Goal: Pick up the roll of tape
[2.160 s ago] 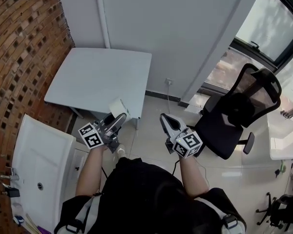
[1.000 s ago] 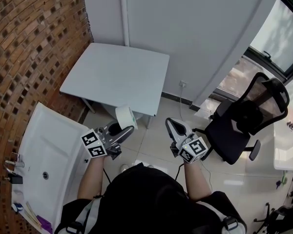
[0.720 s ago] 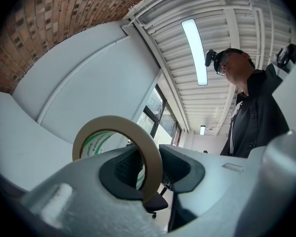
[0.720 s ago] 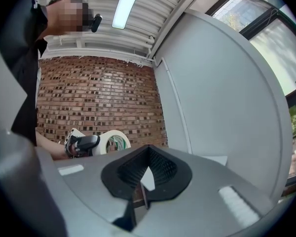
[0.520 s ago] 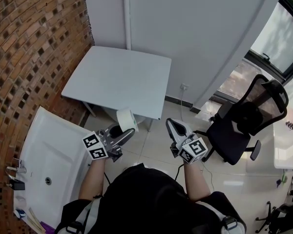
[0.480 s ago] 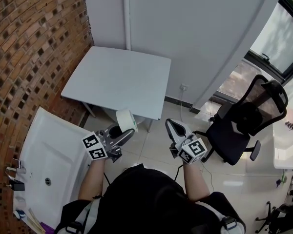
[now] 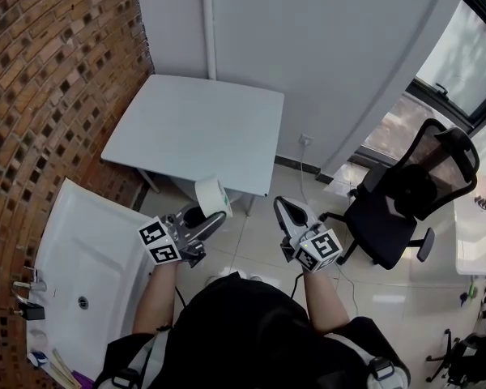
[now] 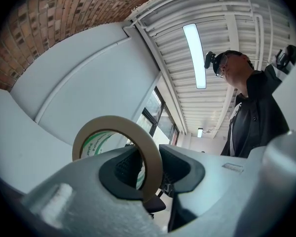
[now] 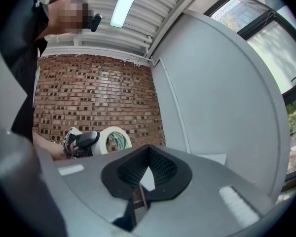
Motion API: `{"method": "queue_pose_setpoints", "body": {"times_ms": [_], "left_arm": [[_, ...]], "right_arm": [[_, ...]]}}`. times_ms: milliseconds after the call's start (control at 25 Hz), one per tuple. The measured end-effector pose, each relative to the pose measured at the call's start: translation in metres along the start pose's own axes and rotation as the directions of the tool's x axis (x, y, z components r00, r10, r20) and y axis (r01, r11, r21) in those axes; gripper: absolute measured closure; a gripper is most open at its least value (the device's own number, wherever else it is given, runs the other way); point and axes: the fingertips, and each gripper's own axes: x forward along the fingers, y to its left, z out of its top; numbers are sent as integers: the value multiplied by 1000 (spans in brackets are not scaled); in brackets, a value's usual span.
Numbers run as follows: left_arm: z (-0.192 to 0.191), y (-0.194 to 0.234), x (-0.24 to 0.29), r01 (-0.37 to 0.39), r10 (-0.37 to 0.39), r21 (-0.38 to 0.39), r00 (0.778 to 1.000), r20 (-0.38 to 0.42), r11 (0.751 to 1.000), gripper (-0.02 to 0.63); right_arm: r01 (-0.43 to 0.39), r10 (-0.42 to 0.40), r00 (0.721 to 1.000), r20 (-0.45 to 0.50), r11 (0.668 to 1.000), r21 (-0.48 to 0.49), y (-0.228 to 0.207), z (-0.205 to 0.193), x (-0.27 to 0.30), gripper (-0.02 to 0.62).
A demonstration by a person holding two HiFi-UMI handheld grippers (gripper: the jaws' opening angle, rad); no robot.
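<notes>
The roll of tape is cream with green print inside its core. It hangs in the air in front of the person, below the near edge of the table. My left gripper is shut on it: one jaw passes through the hole and the other presses the outside of the band. In the right gripper view the roll and the left gripper show at the left against the brick wall. My right gripper is held beside it to the right, shut, with nothing between its pads.
A grey table stands ahead against the white wall. A white washbasin lies at the left below the brick wall. A black office chair stands at the right near the window. The floor is pale tile.
The left gripper has kept its hold on the roll throughout. Both grippers sit at nearly the same spot before the person; the head view has swung a little, shifting table and basin in the picture.
</notes>
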Motion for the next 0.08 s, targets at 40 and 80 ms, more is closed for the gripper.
{"method": "queue_pose_setpoints", "body": {"times_ms": [40, 80], "left_arm": [[0, -1, 1, 3, -3, 5, 1000, -4, 1000, 493], [0, -1, 2, 6, -6, 11, 1000, -9, 1000, 494]], "right_arm": [[1, -1, 1000, 3, 1000, 2, 0, 0, 0, 591], [2, -2, 1000, 6, 1000, 5, 0, 0, 0, 591]]}}
